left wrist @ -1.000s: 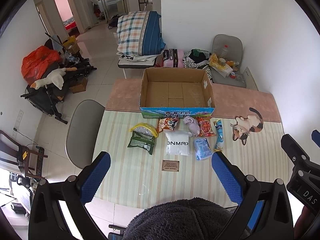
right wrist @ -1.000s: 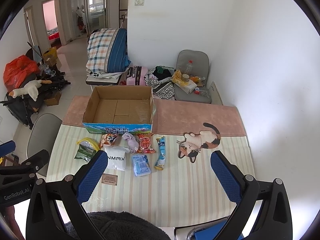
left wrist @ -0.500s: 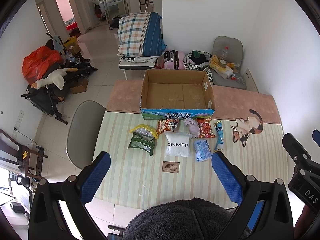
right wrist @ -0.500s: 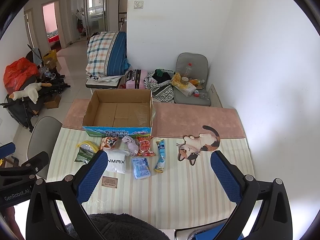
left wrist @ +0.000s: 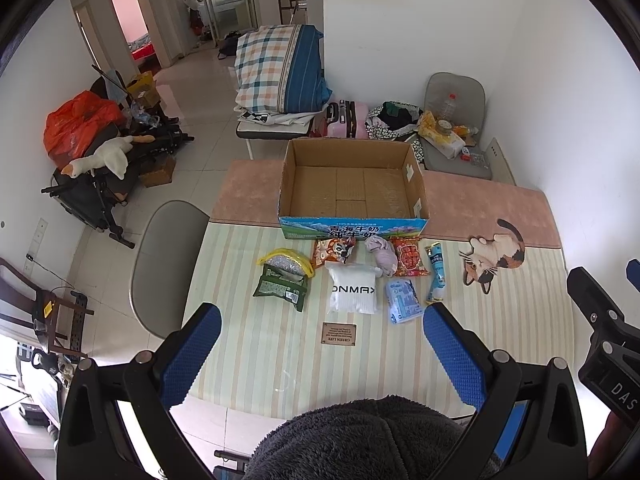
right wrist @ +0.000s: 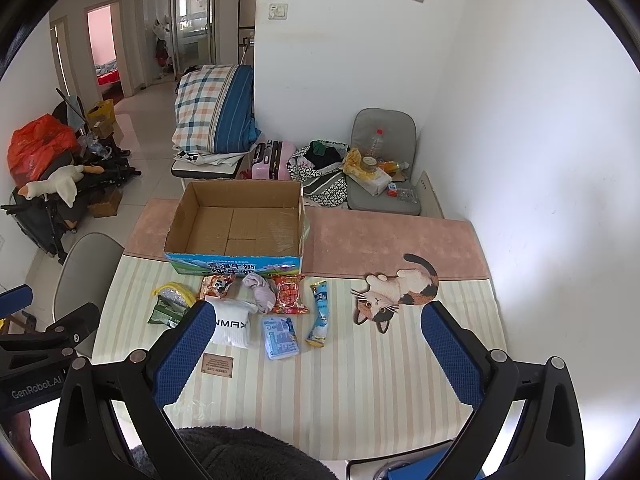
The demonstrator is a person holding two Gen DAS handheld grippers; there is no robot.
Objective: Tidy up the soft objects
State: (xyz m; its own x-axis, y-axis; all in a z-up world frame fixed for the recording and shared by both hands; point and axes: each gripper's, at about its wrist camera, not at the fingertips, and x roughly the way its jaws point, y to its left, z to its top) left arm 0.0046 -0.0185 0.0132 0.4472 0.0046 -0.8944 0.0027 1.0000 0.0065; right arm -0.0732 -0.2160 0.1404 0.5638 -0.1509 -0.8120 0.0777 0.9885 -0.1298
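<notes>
Two grippers hang above the near table edge, left gripper (left wrist: 322, 350) and right gripper (right wrist: 318, 350), jaws spread wide, nothing held. Beyond them on the striped tablecloth (left wrist: 248, 344): small brown card (left wrist: 339, 334), then white pack (left wrist: 352, 288), light blue pack (left wrist: 403, 301), green packet (left wrist: 282, 288), blue tube (left wrist: 437, 278), red snack bag (left wrist: 409, 257), lilac cloth bundle (left wrist: 382, 255). Farthest, touching that row, open cardboard box (left wrist: 354, 224), inside bare.

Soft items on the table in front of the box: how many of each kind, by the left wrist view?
Snack or food packets: 5 (yellow-rimmed, green, orange, red, long blue)
White packs: 1
Blue tissue packs: 1
Lilac cloth bundles: 1
Total: 8
</notes>
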